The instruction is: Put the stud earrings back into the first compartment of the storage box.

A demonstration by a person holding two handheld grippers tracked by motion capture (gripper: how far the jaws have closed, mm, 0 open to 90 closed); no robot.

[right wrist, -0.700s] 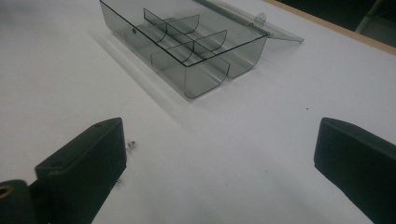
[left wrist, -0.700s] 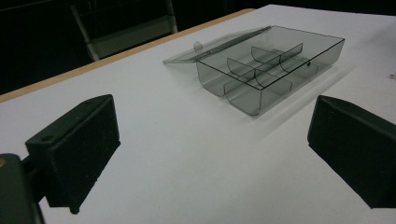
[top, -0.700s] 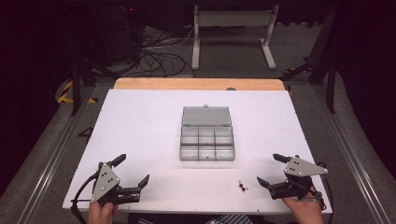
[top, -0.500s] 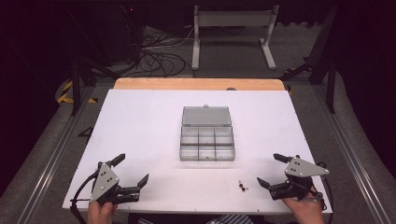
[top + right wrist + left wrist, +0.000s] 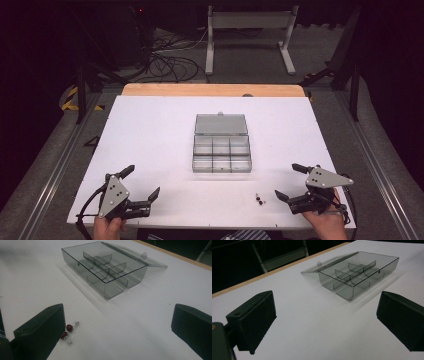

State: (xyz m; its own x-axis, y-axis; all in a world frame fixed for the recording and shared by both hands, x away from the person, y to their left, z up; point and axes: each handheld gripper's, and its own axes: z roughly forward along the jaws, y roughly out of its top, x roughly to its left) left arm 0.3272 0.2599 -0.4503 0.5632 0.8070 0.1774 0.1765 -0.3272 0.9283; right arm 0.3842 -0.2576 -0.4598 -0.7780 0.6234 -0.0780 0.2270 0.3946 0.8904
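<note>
A clear grey plastic compartment box [image 5: 221,153] lies open at the middle of the white table [image 5: 150,140], its lid folded back flat; it also appears in the left gripper view [image 5: 359,272] and the right gripper view [image 5: 105,267]. Two small dark red beads on pins [image 5: 259,200] lie near the front edge, just beside my right gripper's left jaw [image 5: 67,331]. My left gripper [image 5: 141,184] rests open at the front left, nothing between its jaws. My right gripper [image 5: 291,181] rests open at the front right, holding nothing.
A wooden strip [image 5: 212,90] runs along the table's far edge. Beyond it stand a white metal frame [image 5: 250,30] and loose cables [image 5: 170,55] on the floor. Metal rails [image 5: 55,170] flank the table.
</note>
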